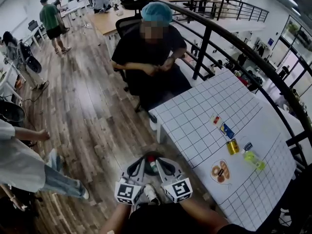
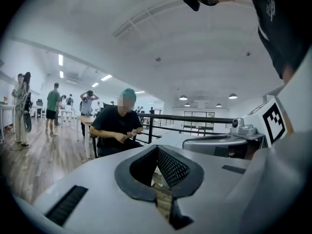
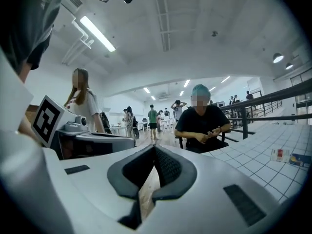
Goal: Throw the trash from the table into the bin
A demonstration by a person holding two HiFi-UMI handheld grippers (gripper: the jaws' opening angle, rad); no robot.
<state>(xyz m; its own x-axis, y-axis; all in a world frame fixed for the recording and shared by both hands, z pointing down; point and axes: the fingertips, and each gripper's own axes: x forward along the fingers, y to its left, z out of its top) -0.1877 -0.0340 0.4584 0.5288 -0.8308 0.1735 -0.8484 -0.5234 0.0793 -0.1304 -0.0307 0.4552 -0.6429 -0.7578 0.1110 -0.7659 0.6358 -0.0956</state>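
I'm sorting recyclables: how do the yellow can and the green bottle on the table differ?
The can is golden yellow; the bottle is pale green. The can looks shorter, the bottle longer. Both rest side by side on the gridded table.

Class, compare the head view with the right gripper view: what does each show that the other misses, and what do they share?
Only the head view shows the yellow can, the green bottle and a round brown item on the table. Only the right gripper view shows the ceiling strip light. Both show the seated person in a teal cap, the gridded table, the red packet, the blue packet and the right gripper, shut and empty.
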